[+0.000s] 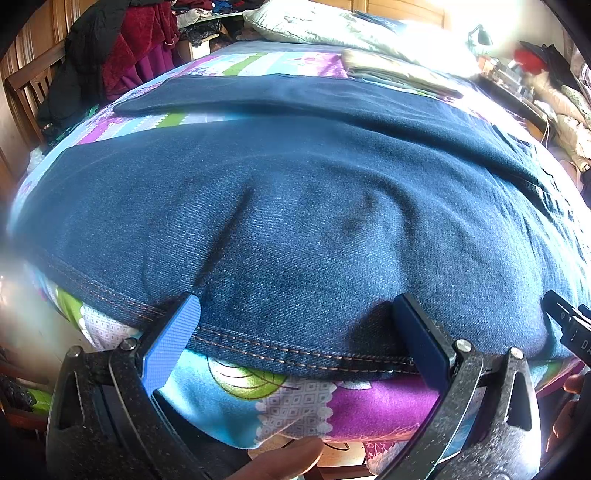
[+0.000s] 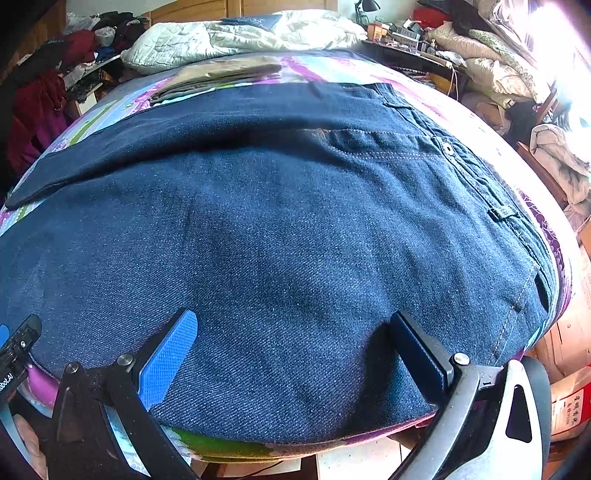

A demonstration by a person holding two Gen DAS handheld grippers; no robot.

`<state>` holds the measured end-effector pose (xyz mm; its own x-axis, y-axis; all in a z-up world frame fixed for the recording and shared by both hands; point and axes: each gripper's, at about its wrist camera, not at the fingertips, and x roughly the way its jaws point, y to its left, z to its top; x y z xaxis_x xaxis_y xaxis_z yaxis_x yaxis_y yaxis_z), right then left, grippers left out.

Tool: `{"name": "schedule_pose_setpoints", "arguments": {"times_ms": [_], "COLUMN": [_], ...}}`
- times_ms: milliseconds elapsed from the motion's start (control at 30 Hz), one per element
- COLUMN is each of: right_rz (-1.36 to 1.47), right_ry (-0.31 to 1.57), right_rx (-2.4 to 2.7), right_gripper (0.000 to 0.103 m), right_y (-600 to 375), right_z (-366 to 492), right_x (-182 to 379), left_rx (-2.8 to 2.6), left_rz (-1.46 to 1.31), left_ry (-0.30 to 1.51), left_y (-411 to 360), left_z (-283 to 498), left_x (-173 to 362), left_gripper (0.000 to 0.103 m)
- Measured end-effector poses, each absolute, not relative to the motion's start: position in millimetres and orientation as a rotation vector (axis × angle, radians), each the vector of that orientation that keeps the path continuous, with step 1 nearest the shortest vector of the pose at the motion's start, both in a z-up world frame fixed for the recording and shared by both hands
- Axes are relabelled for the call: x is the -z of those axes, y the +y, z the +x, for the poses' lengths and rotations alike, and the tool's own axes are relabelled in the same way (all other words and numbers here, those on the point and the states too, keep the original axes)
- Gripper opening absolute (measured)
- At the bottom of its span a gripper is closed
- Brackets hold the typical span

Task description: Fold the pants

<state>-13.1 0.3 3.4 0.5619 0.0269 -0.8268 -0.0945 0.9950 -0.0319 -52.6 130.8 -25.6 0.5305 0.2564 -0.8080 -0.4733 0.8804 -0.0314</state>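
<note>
Dark blue jeans [image 1: 295,206] lie spread flat across a bed, legs to the left and the waistband [image 2: 476,177] to the right. My left gripper [image 1: 295,310] stands open over the near leg's seamed edge, its blue fingers [image 1: 177,332] straddling the denim without pinching it. Further right, my right gripper [image 2: 295,321] is open too, low over the near edge of the jeans [image 2: 280,258] by the hip. The far leg [image 1: 258,92] lies straight across the bed behind.
The bed has a patchwork sheet [image 1: 295,402] in purple, blue and green. A folded tan garment [image 2: 221,74] and a pale quilt [image 2: 240,33] lie at the far side. Clothes hang on a wooden chair [image 1: 29,85] at left; a cluttered desk [image 2: 406,40] stands at right.
</note>
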Motion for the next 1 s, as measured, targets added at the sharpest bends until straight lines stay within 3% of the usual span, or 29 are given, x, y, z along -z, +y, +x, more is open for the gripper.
{"name": "schedule_pose_setpoints", "arguments": {"times_ms": [1000], "right_rz": [-0.093], "right_ry": [0.893], "right_rx": [-0.121], "right_gripper": [0.103], "right_y": [-2.7], "right_z": [-18.3], "right_x": [-1.3], "left_rx": [-0.402], "left_rz": [-0.323], "left_ry": [0.863], "left_y": [141.5], "left_z": [-61.2], "left_x": [26.4], "left_gripper": [0.103]}}
